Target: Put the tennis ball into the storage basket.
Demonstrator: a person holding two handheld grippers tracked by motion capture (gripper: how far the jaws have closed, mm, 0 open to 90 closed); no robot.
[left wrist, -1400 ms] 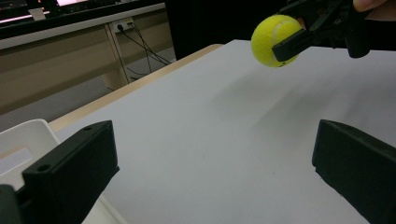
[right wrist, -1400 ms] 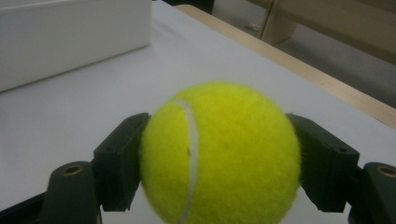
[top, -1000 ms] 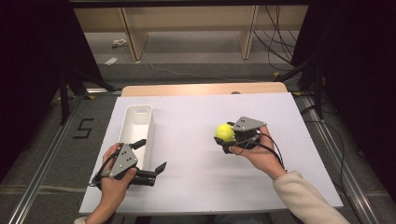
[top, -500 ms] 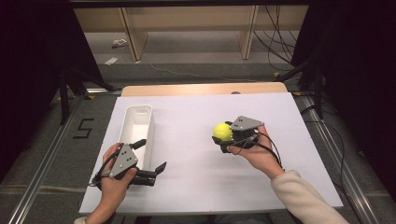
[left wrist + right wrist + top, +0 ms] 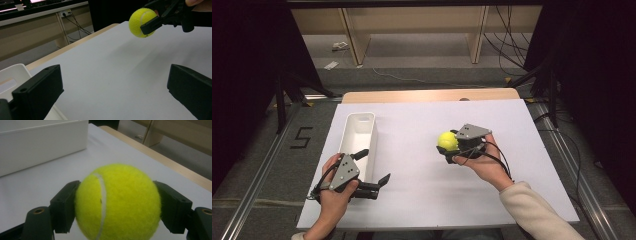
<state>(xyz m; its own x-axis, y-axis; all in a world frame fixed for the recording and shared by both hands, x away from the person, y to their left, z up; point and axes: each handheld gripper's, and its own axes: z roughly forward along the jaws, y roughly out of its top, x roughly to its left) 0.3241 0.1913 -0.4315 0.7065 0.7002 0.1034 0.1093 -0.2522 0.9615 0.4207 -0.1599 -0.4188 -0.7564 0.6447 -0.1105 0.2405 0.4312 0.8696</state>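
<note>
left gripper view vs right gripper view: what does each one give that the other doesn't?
Left gripper view: the left gripper with its jaws wide apart and nothing between them, and the right gripper seen from outside, carrying the tennis ball above the white table.

Right gripper view: the grip up close, a black jaw pressed against each side of the tennis ball, with its white seam legible.

Both: the ball, the table, the white bin and the table's wooden edge.
</note>
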